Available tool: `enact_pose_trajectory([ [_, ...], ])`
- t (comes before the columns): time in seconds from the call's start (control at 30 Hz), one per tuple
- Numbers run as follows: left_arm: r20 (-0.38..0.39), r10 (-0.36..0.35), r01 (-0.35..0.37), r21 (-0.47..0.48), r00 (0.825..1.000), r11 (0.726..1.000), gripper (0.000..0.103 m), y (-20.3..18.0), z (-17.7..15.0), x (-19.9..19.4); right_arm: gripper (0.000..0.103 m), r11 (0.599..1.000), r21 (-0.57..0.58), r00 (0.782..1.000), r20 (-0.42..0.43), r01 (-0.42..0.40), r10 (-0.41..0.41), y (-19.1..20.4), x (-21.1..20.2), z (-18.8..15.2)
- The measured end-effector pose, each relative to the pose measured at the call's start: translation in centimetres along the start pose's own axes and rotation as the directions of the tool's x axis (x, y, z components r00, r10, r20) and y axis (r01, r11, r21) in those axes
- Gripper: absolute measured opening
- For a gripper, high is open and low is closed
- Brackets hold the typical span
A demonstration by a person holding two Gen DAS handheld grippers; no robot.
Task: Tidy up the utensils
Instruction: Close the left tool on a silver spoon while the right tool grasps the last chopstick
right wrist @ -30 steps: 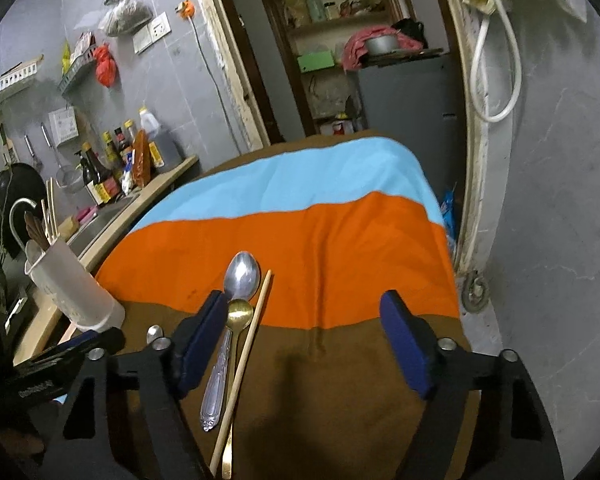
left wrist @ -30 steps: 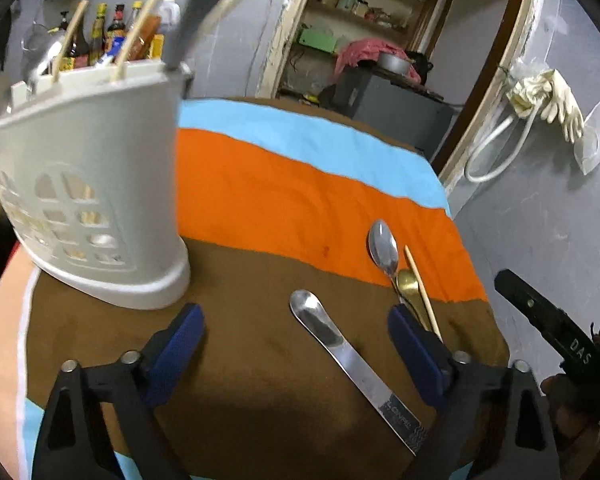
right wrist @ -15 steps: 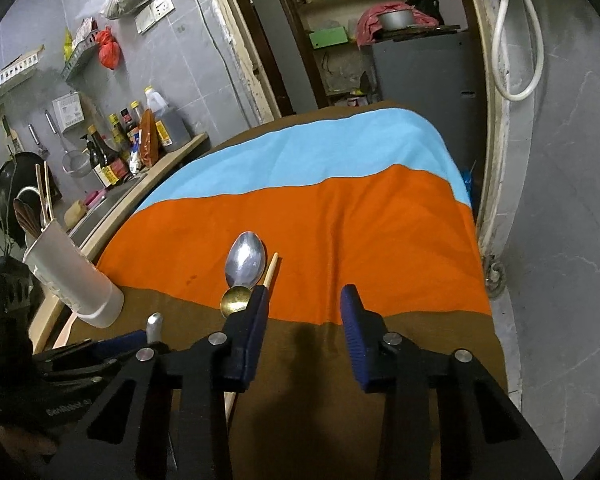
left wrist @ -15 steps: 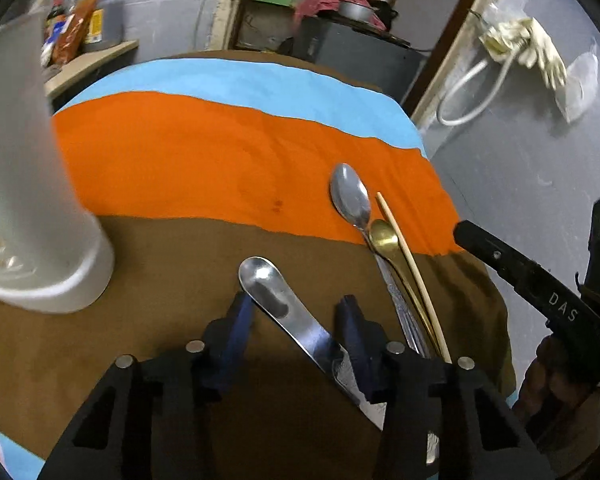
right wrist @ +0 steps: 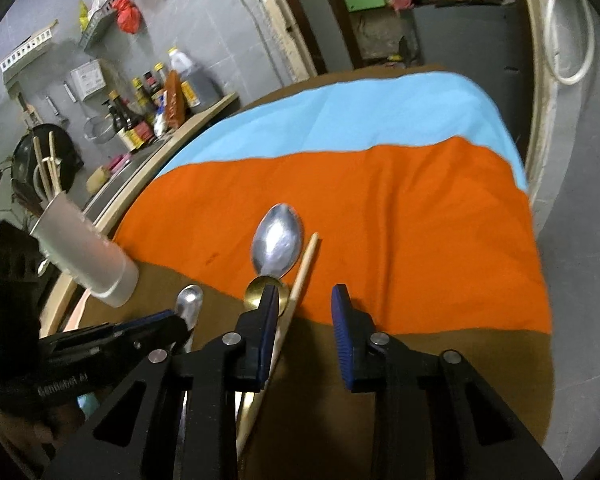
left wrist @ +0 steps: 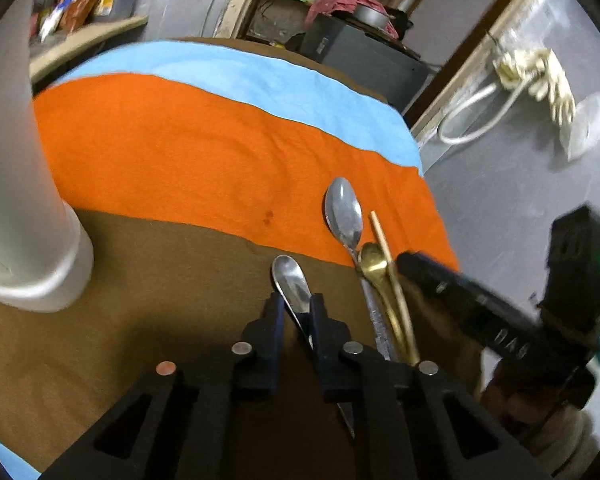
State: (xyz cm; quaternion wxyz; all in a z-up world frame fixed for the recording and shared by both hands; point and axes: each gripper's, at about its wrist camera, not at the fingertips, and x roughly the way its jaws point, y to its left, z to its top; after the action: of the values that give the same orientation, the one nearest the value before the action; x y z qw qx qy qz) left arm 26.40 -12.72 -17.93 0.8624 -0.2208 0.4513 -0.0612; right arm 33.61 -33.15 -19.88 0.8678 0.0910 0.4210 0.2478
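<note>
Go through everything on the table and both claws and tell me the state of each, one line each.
Left claw: closing around the flat spoon's handle.
Flat spoon: lying on the cloth, between the left claw's fingers.
Right claw: closing, nothing between its fingers.
Silver spoon: lying flat, free.
Gold spoon: lying flat, free.
Chopstick: lying flat, free.
Holder: upright, holding utensils.

Both grippers are chunky black plastic with round silver screws; right gripper (right wrist: 305, 300) has ribbed blue pads (right wrist: 341, 320), left gripper (left wrist: 296, 308) looks all black.
</note>
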Motion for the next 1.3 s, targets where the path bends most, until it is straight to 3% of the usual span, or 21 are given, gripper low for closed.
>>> enact_pose_trajectory([
  [0.17, -0.012, -0.034, 0.034, -0.035, 0.999, 0.999, 0.008, -0.1, -0.1, 0.4, 0.018, 1.0, -0.023, 0.999, -0.048, -0.003, 0.002, 0.3, 0.2, -1.5],
  [0.57, -0.105, -0.141, 0.133, -0.081, 0.984, 0.988, 0.008, -0.9, 0.0, 1.7, 0.018, 0.999, -0.044, 0.996, -0.083, 0.008, -0.011, 0.1, -0.6, -1.6],
  [0.93, -0.147, -0.153, 0.14, -0.098, 0.977, 0.985, 0.008, -1.1, 0.4, 2.3, 0.018, 1.0, -0.01, 0.998, -0.061, 0.001, -0.001, -0.4, -0.8, -2.1],
  [1.1, -0.163, -0.143, 0.136, -0.056, 0.976, 0.989, 0.004, -2.0, 0.8, 2.3, 0.018, 1.0, -0.01, 0.998, -0.063, 0.006, -0.007, -0.4, -0.8, -2.1],
  [1.3, -0.138, -0.089, 0.086, -0.027, 0.986, 0.996, 0.003, -2.9, 0.9, 0.9, 0.007, 0.997, -0.065, 0.995, -0.087, 0.036, -0.041, 1.0, -1.2, -1.9],
])
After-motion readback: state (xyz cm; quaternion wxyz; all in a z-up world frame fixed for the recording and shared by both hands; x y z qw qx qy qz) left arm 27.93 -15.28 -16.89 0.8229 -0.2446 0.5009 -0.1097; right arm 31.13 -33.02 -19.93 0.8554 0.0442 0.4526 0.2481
